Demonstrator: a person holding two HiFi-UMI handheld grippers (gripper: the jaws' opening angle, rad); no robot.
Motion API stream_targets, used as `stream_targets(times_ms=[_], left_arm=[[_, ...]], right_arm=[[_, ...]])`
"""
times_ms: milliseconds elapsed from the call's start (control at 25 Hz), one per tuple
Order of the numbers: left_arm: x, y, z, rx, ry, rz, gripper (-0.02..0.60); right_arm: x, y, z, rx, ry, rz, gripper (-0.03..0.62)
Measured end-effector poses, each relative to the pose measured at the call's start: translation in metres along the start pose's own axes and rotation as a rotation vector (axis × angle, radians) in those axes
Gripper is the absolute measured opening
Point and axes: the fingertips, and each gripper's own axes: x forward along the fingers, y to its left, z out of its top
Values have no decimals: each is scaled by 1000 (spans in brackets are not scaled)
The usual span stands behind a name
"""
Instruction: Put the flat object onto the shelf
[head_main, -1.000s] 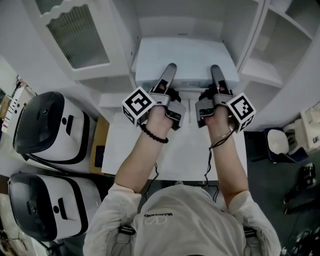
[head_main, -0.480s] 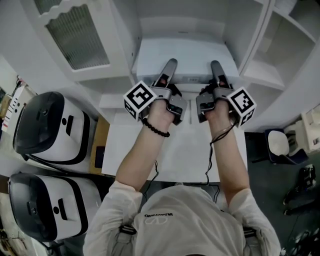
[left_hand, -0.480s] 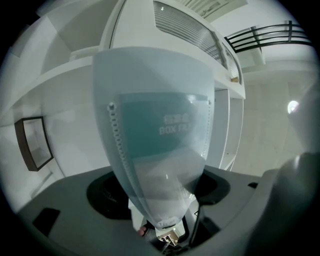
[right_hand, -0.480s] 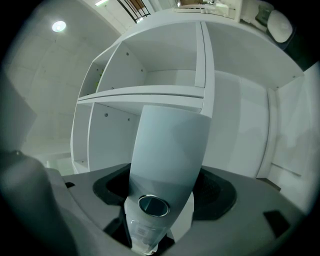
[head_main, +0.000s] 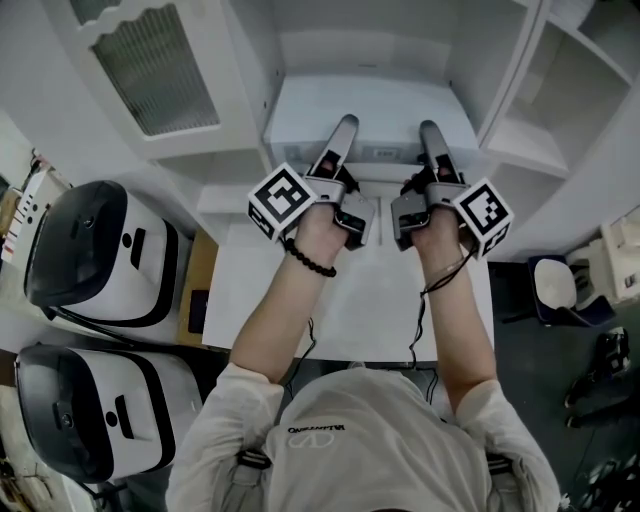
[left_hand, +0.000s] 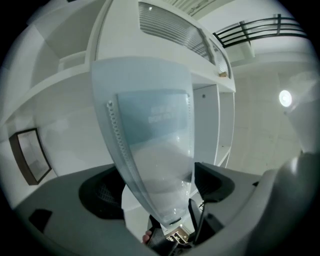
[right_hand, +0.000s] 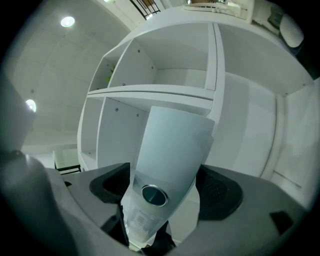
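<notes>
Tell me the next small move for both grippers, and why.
Probably draw the left gripper and right gripper straight back: their jaws are opening around the flat object, which already seems to rest in the shelf unit.

Soft, dimmish indoor light, faint shadows — both gripper views bend fisheye-fashion, corners black; a ceiling lamp (left_hand: 285, 98) glares at three o'clock, another lamp (right_hand: 67, 21) at eleven.

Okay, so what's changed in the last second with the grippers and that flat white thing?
Both the left gripper and right gripper edged slightly forward toward the shelf, and their jaws are opening off the flat white object between them. The object and the table stayed put.
</notes>
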Motion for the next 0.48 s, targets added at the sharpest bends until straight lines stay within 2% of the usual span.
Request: stream_targets(times_ms=[160,280,360,480], left_arm=[[-28,0,0,75,-6,21,414],[-60,0,-8,188,10,63,398],[-73,-5,-12,322,23,73,318],[-78,-22,-15,608,47,70,201]], right_arm=[[-31,7,-2,-109,-46,24,394],[-63,1,-2,-227,-106,-9,318],[-75,1,-6,-350,-107,-31,223],[-81,10,-13,-530,-83,-53,147]])
